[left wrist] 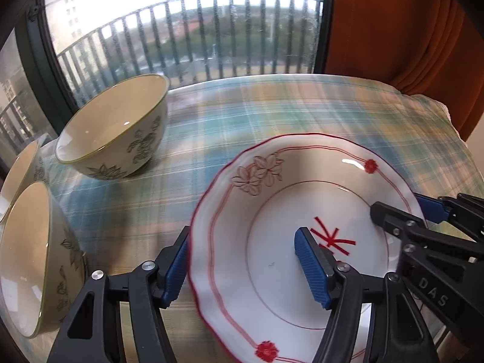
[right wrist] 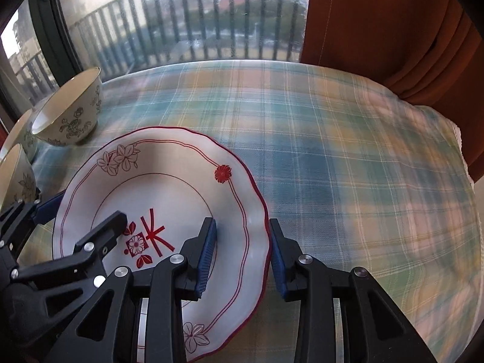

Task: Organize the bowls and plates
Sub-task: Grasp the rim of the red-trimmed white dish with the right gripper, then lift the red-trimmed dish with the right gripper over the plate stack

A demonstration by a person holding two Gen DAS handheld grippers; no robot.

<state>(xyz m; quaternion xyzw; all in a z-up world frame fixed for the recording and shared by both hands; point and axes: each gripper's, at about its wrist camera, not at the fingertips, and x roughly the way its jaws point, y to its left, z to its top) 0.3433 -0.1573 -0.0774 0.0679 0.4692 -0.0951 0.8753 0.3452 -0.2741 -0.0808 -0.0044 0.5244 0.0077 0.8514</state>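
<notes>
White, red-trimmed plate [left wrist: 272,257] is sitting on the checked counter [right wrist: 348,151], its opposite rims lying between the spread fingers of left claw [left wrist: 245,266] and right claw [right wrist: 242,257]; neither is pinching it.

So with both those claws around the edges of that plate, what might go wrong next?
The plate is straddled at opposite rims by the left gripper and right gripper, neither visibly clamped; it could slip on lifting. Three bowls stand close at its left, the nearest bowl easily bumped. The plaid tablecloth could drag.
</notes>
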